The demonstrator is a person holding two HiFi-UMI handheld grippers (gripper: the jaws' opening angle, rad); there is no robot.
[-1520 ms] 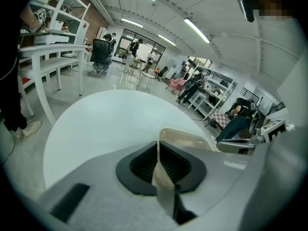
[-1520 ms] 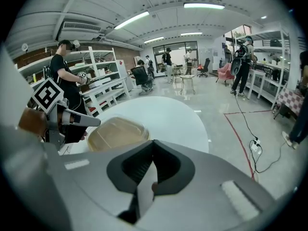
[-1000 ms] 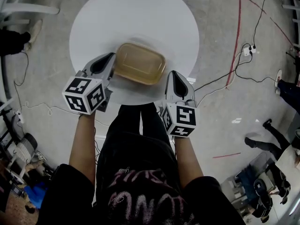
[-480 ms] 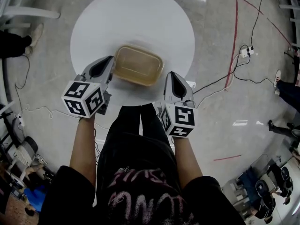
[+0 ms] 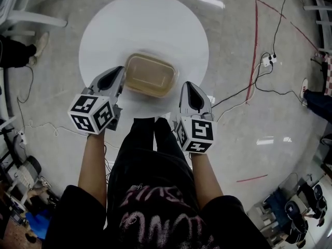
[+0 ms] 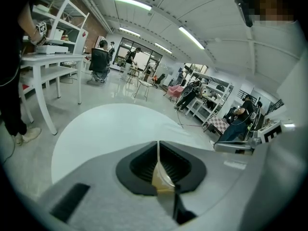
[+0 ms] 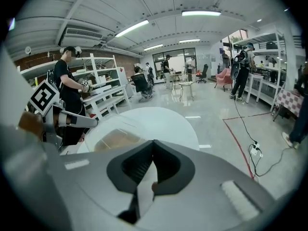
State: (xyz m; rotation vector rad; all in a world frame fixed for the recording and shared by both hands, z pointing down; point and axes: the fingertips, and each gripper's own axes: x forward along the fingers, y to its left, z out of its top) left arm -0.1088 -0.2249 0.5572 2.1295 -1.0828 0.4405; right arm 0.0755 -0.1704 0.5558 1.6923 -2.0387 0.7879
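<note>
A tan rectangular container (image 5: 150,75) with a clear lid sits on the near half of a round white table (image 5: 155,25). My left gripper (image 5: 119,70) is shut and empty, its tip close beside the container's left end. My right gripper (image 5: 188,87) is also shut and empty, just off the container's right near corner. In the right gripper view the container (image 7: 115,137) shows past the shut jaws (image 7: 153,143), with the left gripper (image 7: 72,121) beyond it. The left gripper view shows shut jaws (image 6: 158,146), bare table (image 6: 106,129) and the right gripper (image 6: 240,146); the container is hidden there.
Red floor tape (image 5: 252,61) and cables with a power strip (image 5: 267,60) lie right of the table. White shelving and a bench (image 6: 43,61) stand to the left. People (image 7: 67,85) work at benches around the room, and chairs (image 7: 185,88) stand farther back.
Both gripper views have tilted up slightly. The container has dropped out of the left gripper view and sits lower in the right one. Both jaws stay shut.
</note>
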